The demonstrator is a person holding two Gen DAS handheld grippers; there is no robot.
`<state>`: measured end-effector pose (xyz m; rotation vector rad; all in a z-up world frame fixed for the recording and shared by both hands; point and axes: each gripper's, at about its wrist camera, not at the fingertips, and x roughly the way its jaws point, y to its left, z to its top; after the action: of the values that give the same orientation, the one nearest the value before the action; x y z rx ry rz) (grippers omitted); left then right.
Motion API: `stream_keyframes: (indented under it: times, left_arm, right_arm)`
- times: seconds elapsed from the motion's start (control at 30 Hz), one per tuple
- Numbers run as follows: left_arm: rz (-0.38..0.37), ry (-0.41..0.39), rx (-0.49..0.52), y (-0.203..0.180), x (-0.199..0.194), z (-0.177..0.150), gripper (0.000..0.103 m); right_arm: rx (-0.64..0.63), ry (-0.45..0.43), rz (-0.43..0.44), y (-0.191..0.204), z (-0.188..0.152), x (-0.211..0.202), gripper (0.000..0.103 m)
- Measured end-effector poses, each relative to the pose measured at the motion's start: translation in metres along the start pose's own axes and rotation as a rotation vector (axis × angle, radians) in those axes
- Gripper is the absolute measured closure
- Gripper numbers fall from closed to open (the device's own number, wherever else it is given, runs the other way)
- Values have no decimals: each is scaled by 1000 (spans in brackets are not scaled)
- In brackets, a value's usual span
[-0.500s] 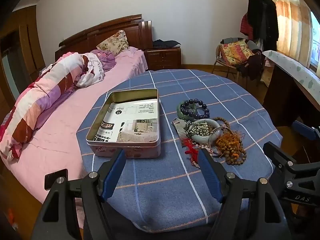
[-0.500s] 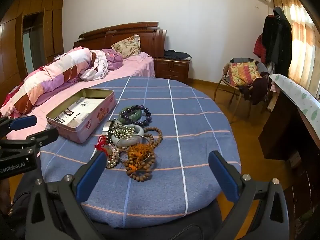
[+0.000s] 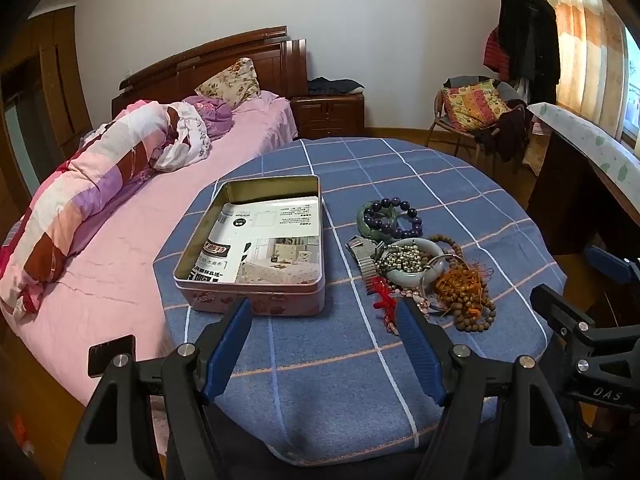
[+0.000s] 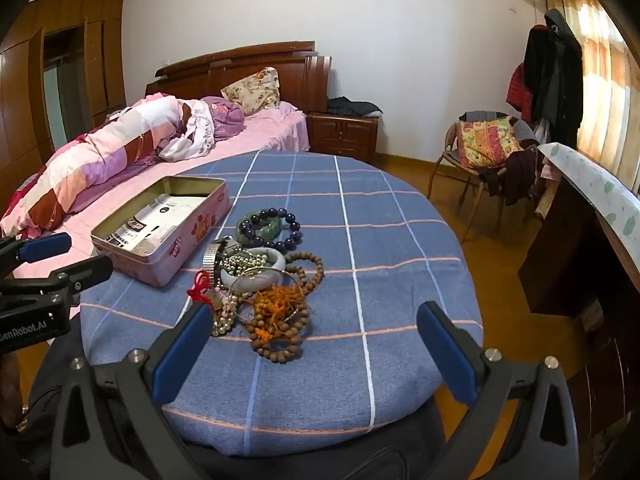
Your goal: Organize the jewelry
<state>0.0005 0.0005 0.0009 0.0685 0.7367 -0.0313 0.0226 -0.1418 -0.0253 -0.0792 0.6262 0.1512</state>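
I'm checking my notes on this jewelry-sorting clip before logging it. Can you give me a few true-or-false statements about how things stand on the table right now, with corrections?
1. The tin box holds only printed paper, no jewelry. True.
2. The left gripper is shut on the red tassel. False: its jaws are open and hold nothing; the red tassel lies on the tablecloth.
3. The dark purple bead bracelet lies on the far side of the jewelry pile. True.
4. The right gripper has its jaws wide open. True.
5. The brown wooden bead strand is inside the tin box. False: it lies on the tablecloth at the near end of the pile.
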Motion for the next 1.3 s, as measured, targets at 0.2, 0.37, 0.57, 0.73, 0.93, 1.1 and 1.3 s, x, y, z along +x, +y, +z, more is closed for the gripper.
stream_keyframes:
  times: [0.2, 0.37, 0.57, 0.73, 0.93, 1.1, 1.3]
  left_arm:
    - [3, -7, 0, 5, 5, 1, 29]
    - [11, -6, -7, 4, 2, 0, 29]
    - [11, -6, -7, 4, 2, 0, 29]
    - [10, -5, -7, 3, 3, -1, 29]
    - [10, -5, -7, 3, 3, -1, 29]
    - [9, -3, -6, 3, 4, -2, 29]
    - [9, -1, -5, 2, 5, -3, 29]
  right_arm:
    - [1, 1, -2, 3, -2, 1, 0]
    - [4, 5, 1, 3, -2, 1, 0]
    - [3, 7, 1, 3, -4, 2, 0]
    - [3, 8, 2, 4, -4, 2, 0]
    - [1, 13, 2, 5, -9, 7, 0]
    - [3, 15, 3, 5, -8, 7, 0]
    - [3, 16, 2, 5, -9, 7, 0]
